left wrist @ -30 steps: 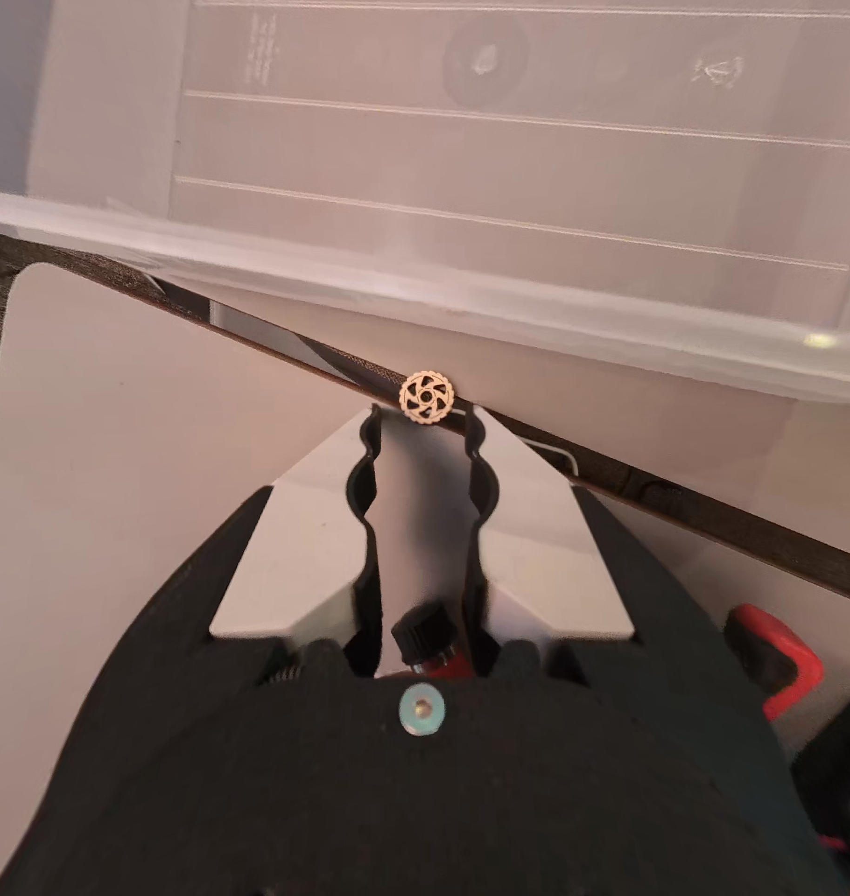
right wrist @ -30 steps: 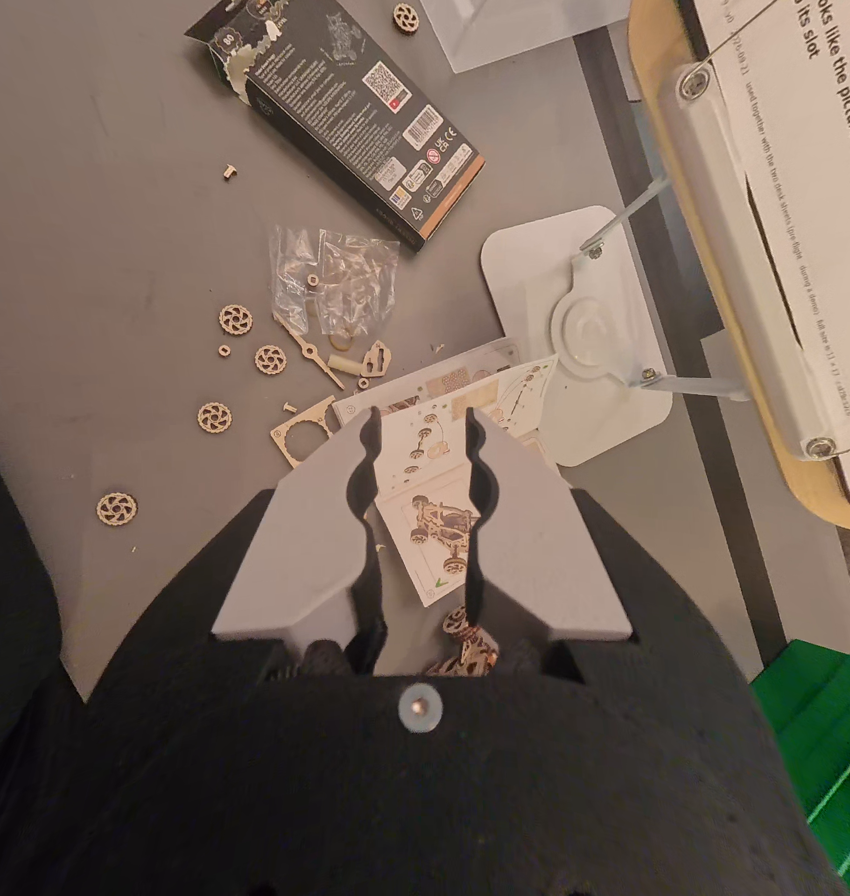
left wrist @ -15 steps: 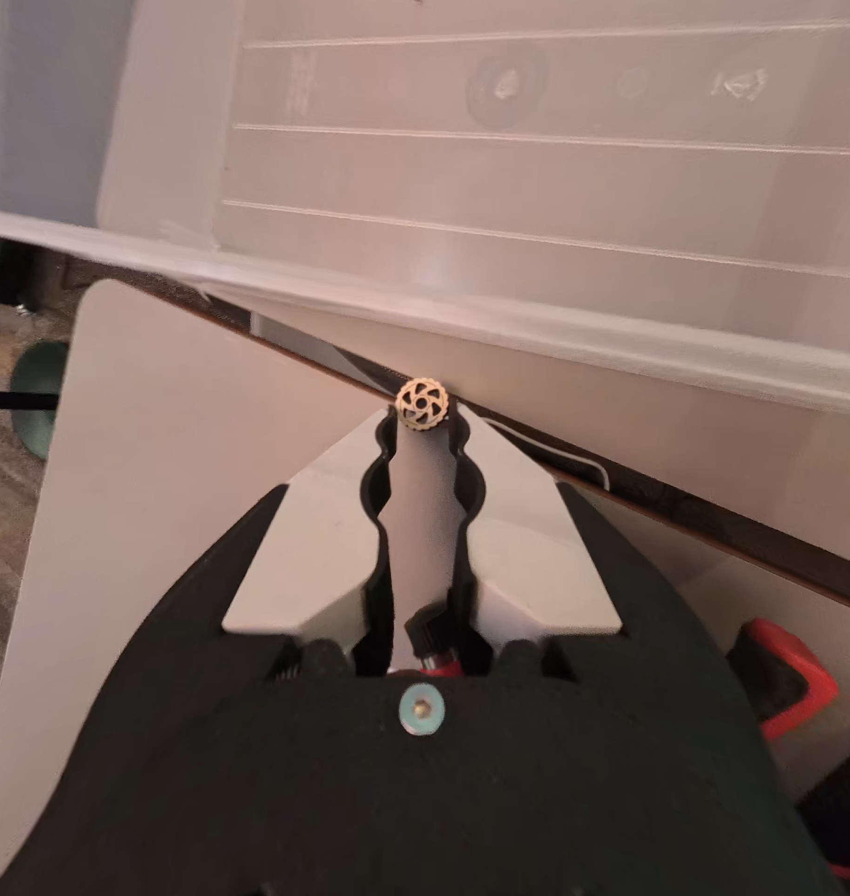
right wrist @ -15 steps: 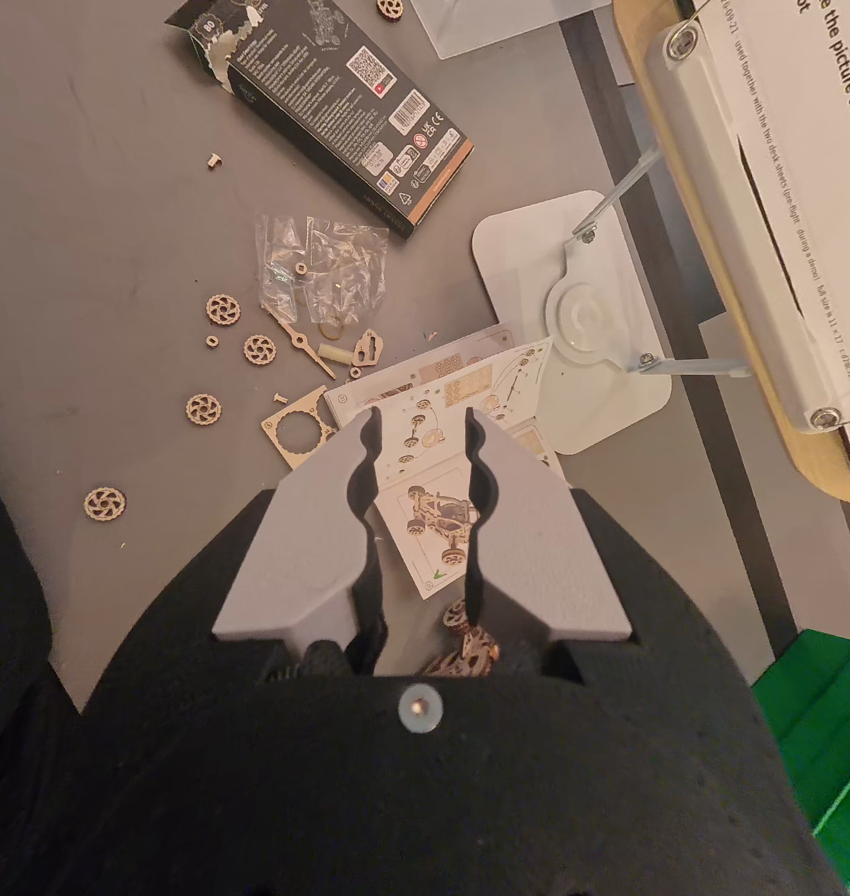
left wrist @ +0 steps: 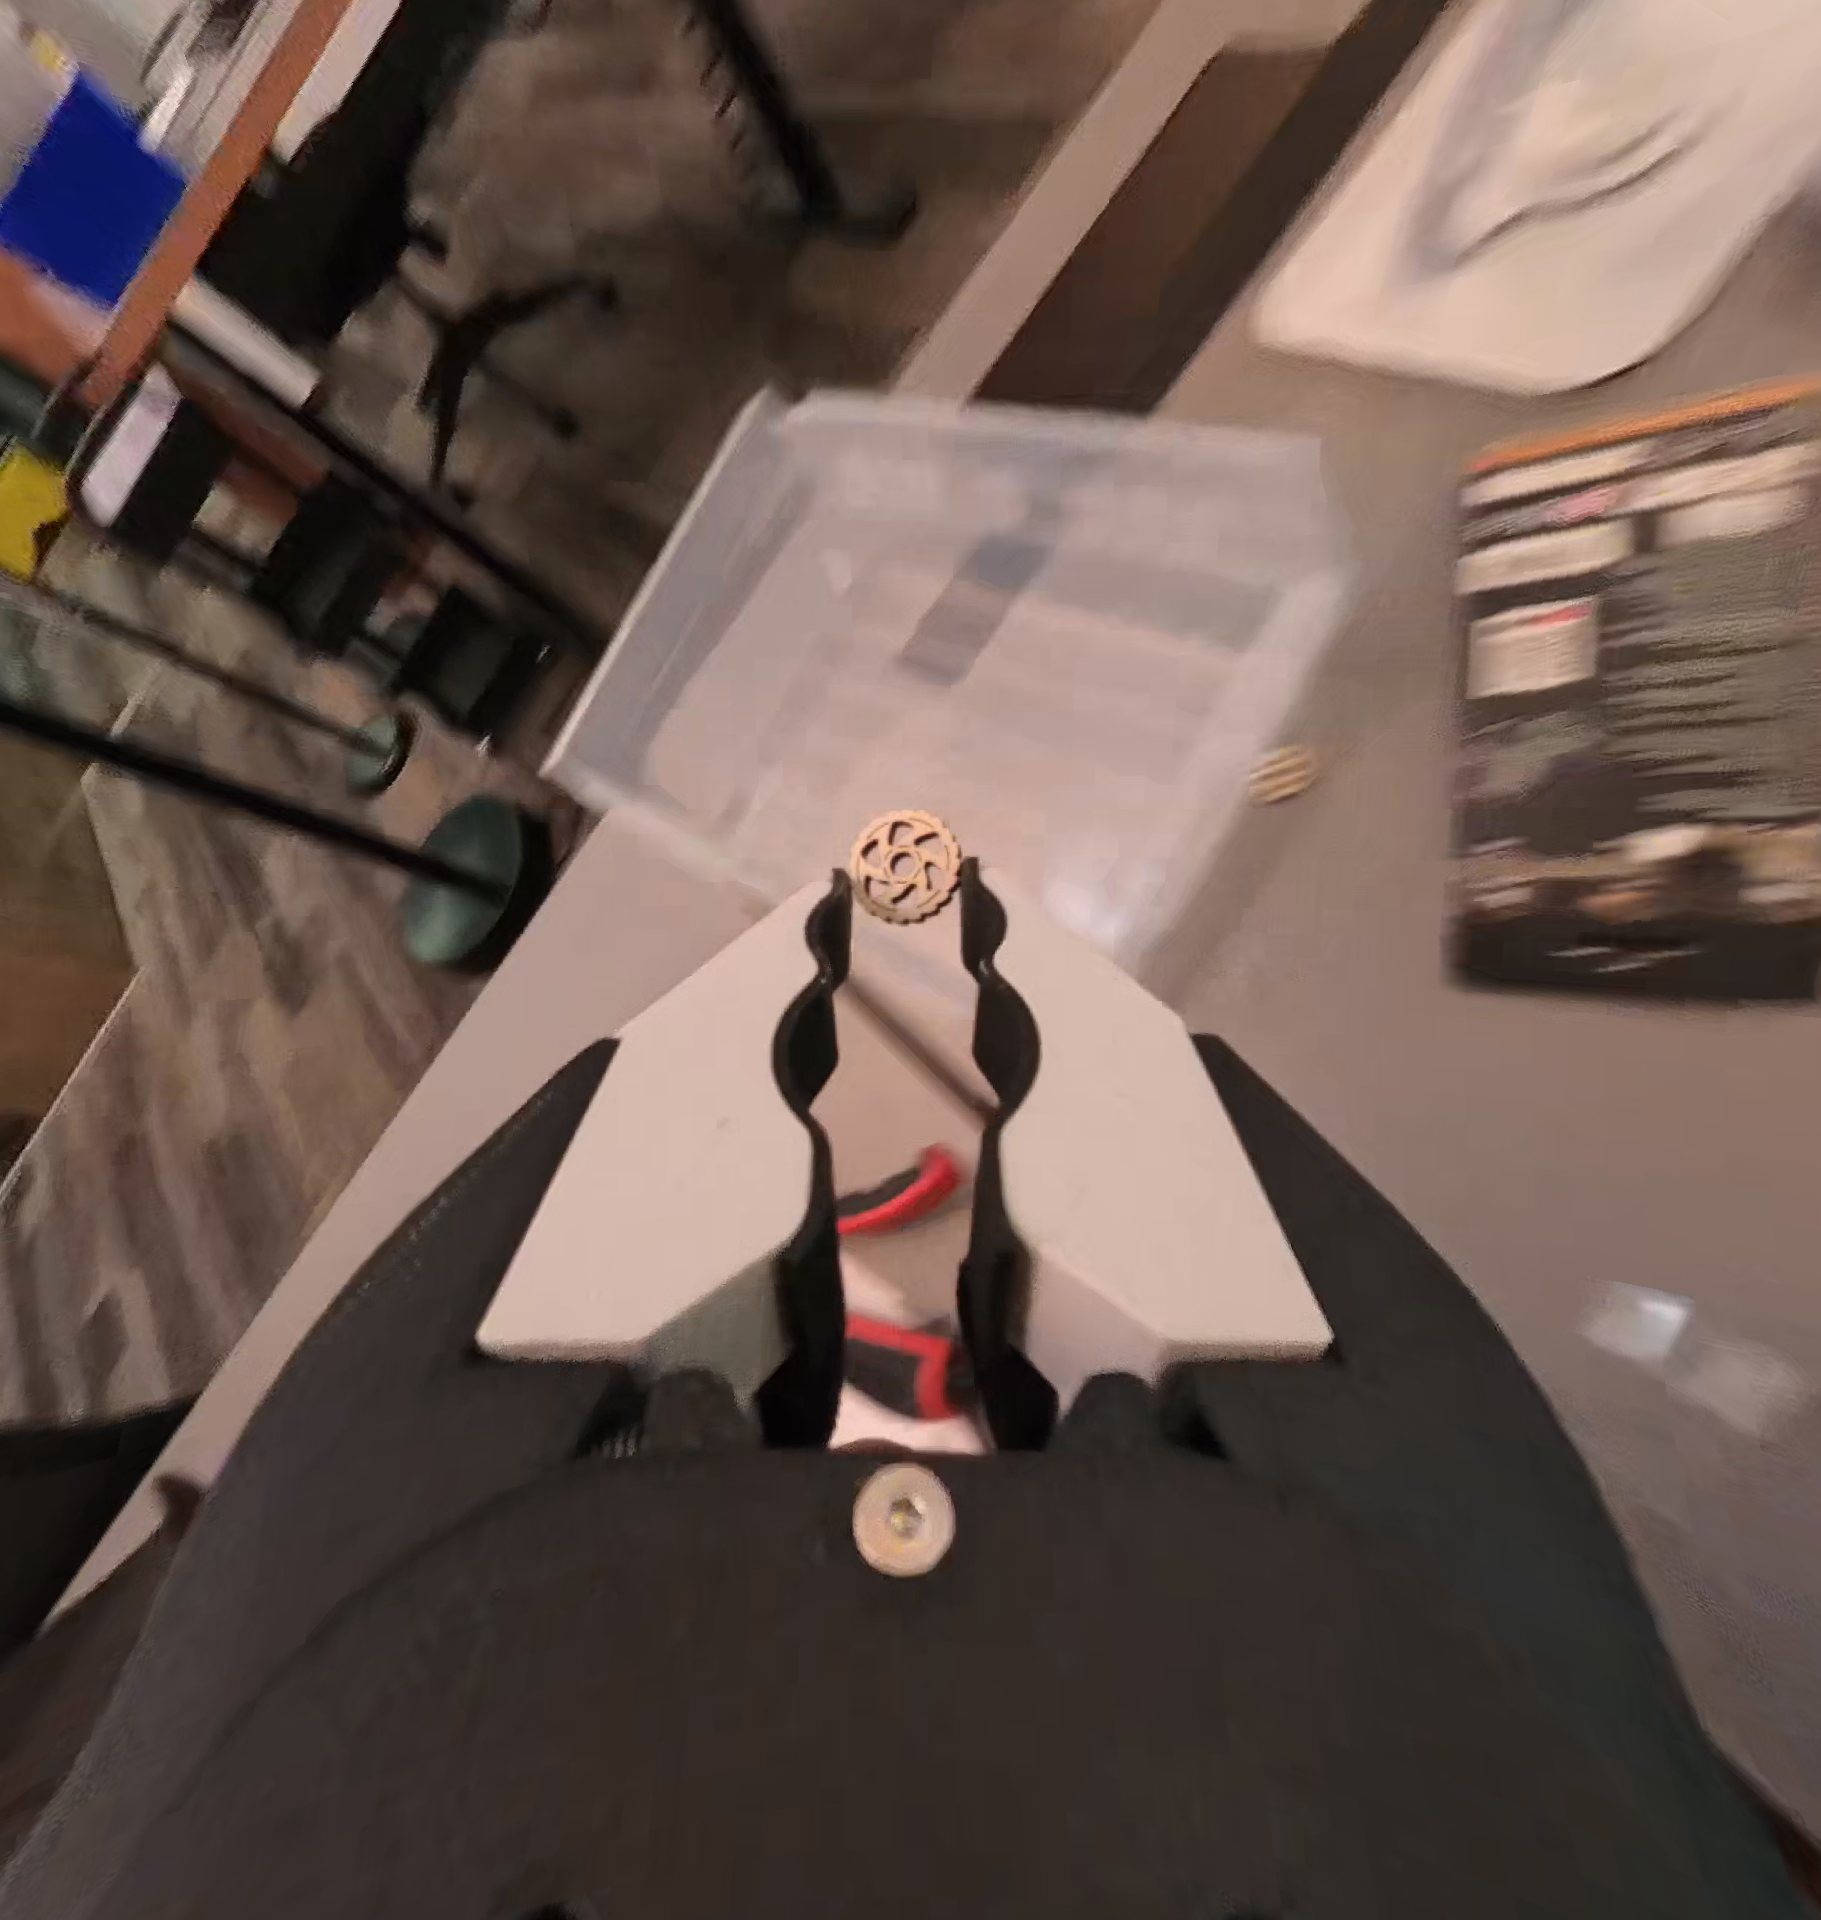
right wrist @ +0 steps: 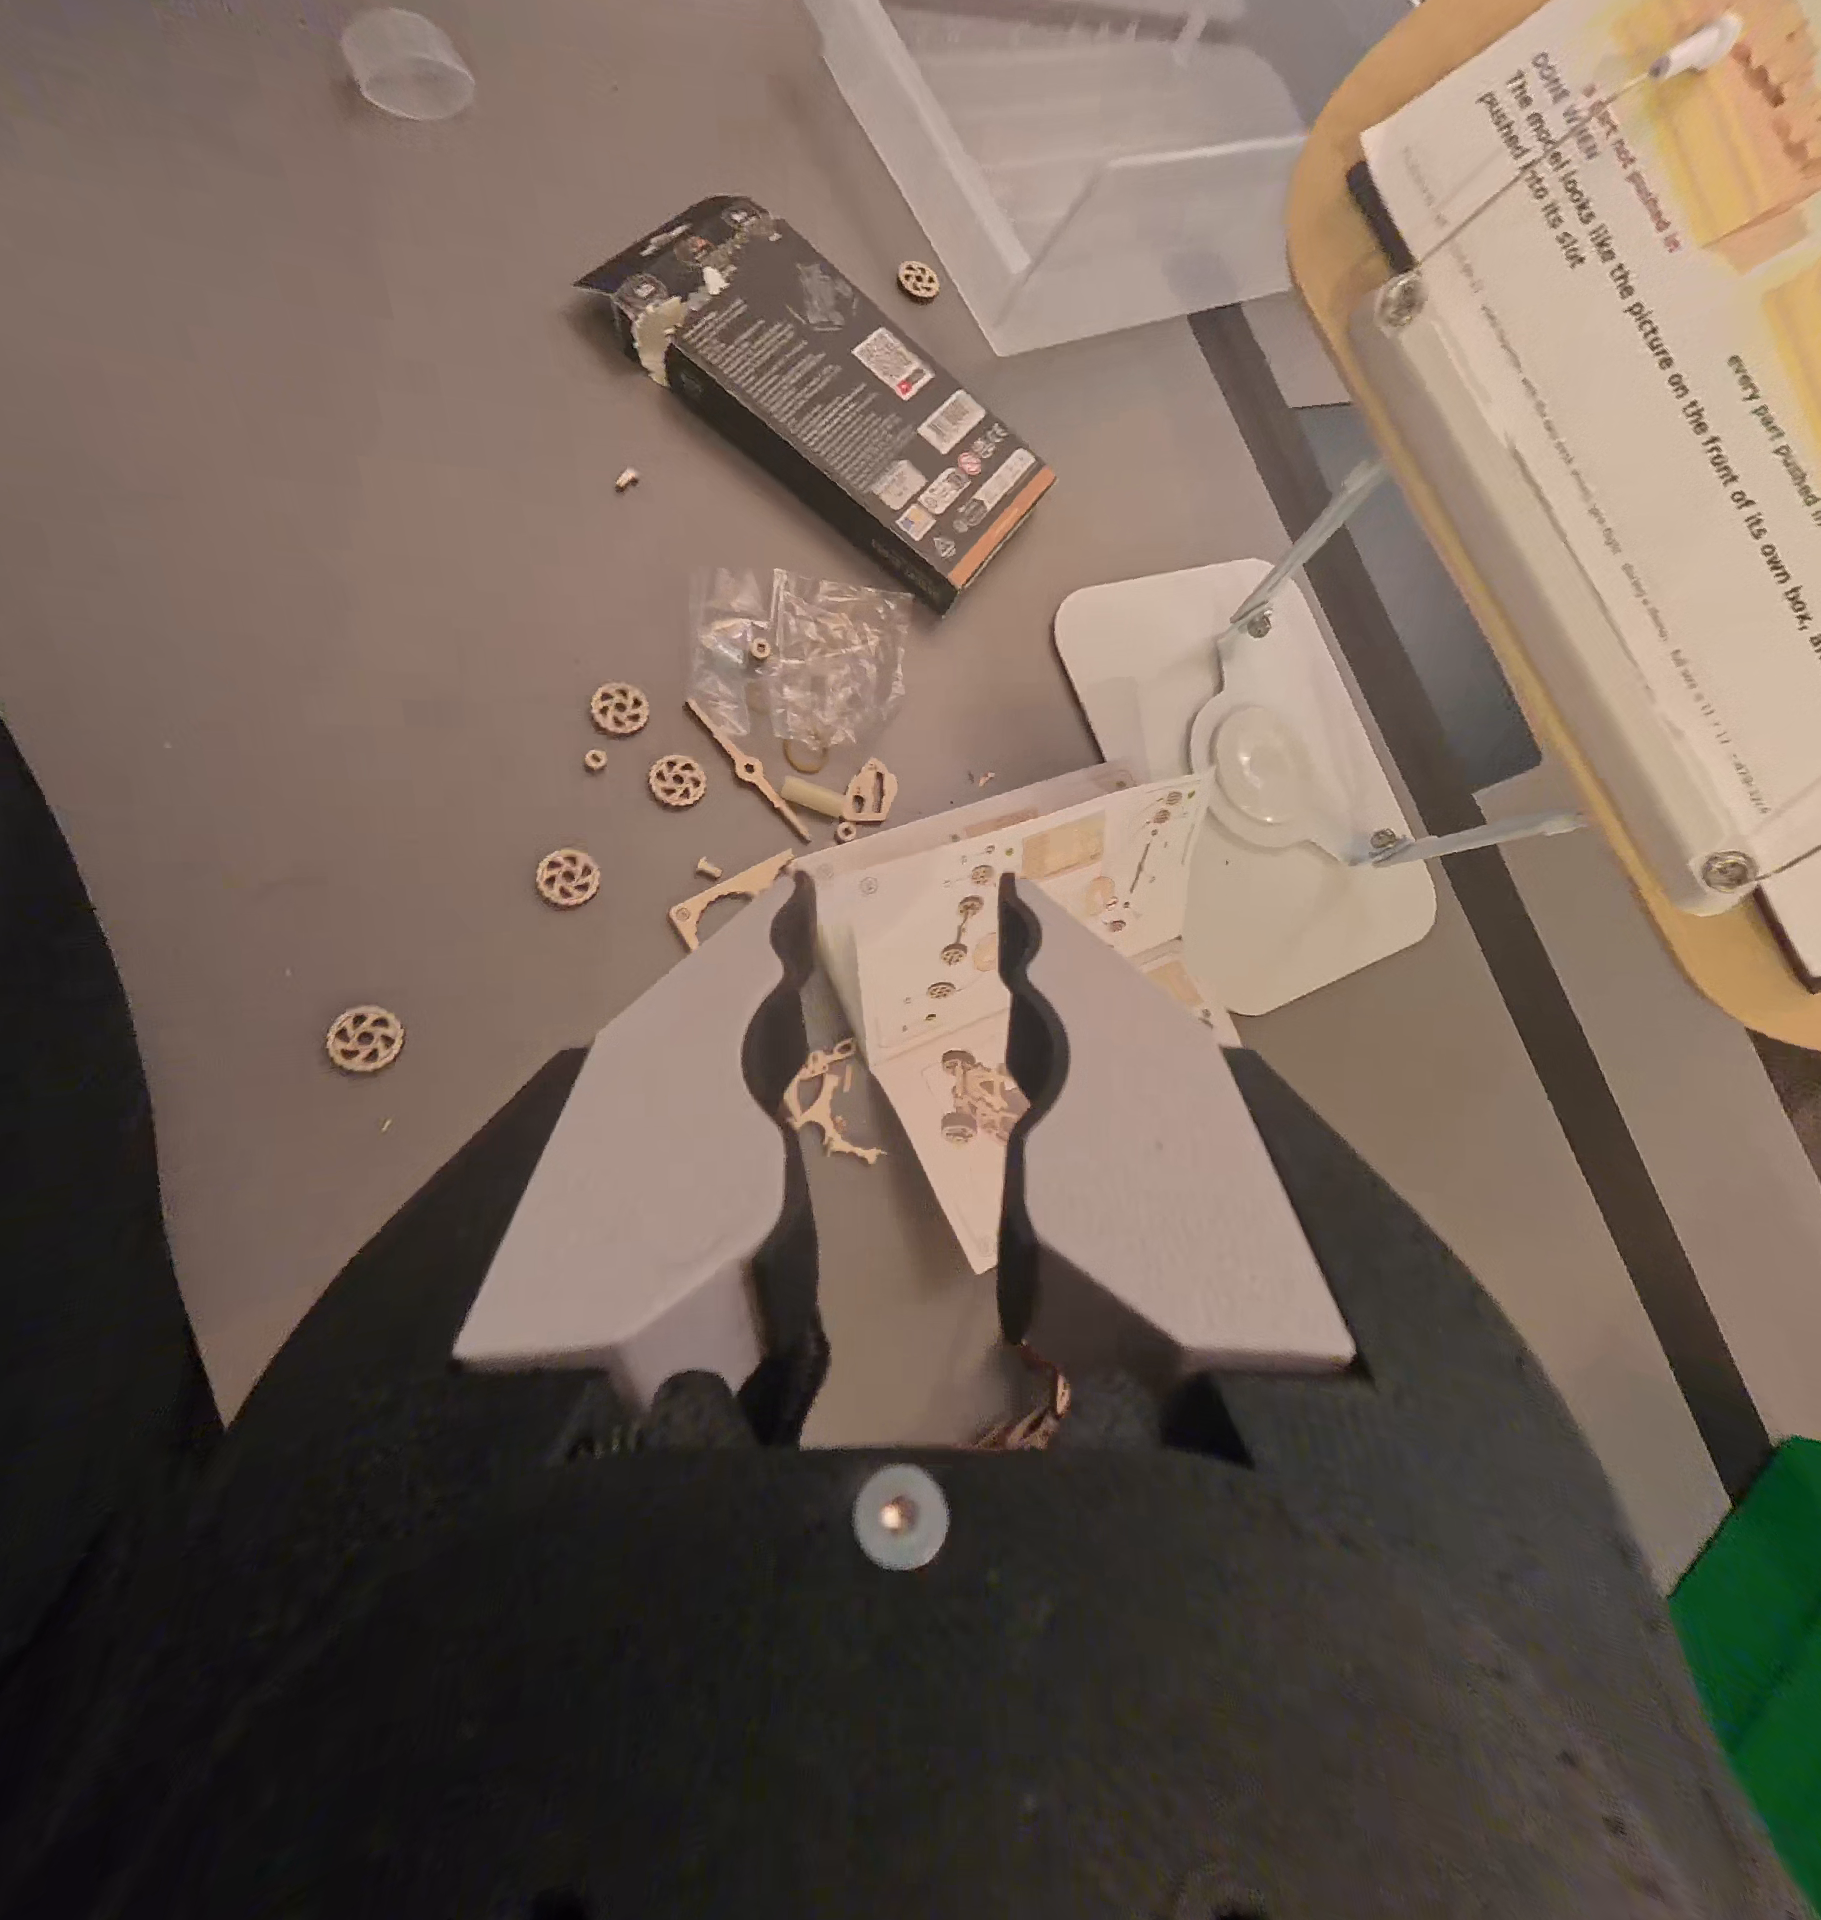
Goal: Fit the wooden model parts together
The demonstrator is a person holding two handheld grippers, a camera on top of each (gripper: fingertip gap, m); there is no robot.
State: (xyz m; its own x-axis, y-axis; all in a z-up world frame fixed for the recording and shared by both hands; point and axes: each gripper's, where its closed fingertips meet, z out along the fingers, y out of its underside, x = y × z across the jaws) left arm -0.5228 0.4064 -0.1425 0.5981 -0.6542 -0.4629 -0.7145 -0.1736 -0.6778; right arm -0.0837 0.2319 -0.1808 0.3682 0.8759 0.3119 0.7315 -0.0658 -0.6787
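Beyond the grey worktop [right wrist: 262, 436] lay wood-patterned floor [left wrist: 158, 1039]; past its far edge stood dark-legged desks [left wrist: 262, 343] and a round-based stand [left wrist: 470, 883], under warm, dim light.

Between the left gripper's [left wrist: 905, 883] pale grey fingers [left wrist: 719, 1122] sits a tan toothed wheel [left wrist: 904, 869] with swirl cut-outs. Beyond the right gripper [right wrist: 903, 894] lies a black box [right wrist: 812, 390] edged orange.

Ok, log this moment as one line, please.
left tongs: shut on wooden gear, airborne | right tongs: open, empty, above instruction sheet | loose gears on table
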